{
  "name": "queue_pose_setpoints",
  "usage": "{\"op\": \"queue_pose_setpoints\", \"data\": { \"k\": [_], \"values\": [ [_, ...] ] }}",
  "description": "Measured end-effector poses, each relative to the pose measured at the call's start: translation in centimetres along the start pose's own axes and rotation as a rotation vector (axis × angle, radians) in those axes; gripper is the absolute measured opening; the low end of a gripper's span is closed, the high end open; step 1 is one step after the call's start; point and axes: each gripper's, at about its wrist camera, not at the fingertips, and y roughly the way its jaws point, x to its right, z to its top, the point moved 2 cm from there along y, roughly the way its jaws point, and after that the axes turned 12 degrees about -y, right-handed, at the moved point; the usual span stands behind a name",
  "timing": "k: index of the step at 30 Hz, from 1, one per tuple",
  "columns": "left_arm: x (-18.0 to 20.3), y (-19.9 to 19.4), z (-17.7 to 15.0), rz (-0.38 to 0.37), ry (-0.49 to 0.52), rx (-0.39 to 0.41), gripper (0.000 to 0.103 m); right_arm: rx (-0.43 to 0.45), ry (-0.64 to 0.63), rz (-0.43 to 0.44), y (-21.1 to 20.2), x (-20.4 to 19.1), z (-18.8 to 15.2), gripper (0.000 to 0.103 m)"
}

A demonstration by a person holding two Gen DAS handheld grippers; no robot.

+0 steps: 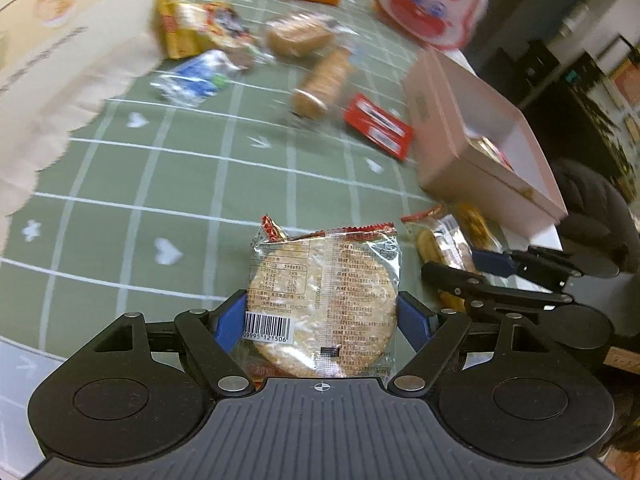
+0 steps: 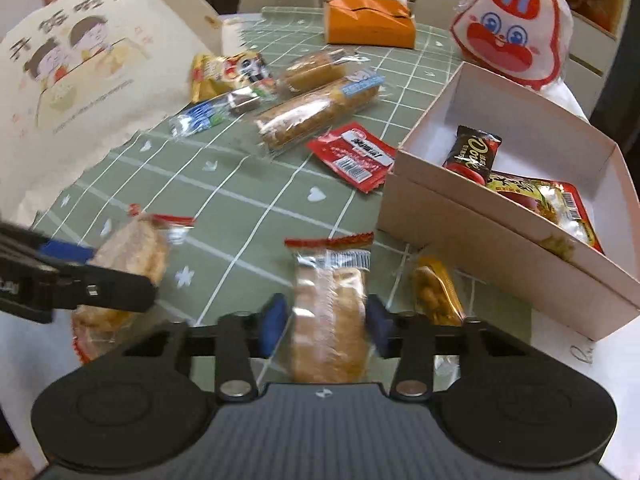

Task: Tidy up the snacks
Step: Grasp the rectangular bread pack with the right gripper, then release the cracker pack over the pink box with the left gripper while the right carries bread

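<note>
Snack sorting | left gripper (image 1: 322, 316) clamped a rice cracker pack (image 1: 324, 300) | right gripper (image 2: 326, 322) pinched a biscuit pack (image 2: 330, 312) (both lifted, presumably bound for the box (image 2: 500, 236)).

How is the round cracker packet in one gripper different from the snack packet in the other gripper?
The round rice cracker in a clear packet is wide and flat; the clear packet of long golden biscuits is narrow. The round one sits in the left hand-held gripper, the long one in the right hand-held gripper. Both have red top edges.
</note>
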Motion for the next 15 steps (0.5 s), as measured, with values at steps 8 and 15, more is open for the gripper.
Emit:
{"op": "queue_pose_setpoints", "data": {
  "k": [8,15],
  "values": [
    [6.0,1.2,-3.1,-0.027,0.203,-0.106,0.083,0.046,0.093,-0.039,-6.4,3.9,-3.6,0.036],
    [12.5,-2.2,-1.5,-0.135,0.323,0.011,0.083,0.248,0.198,-0.145,-14.7,8.6,-3.7,0.036]
  ]
}}
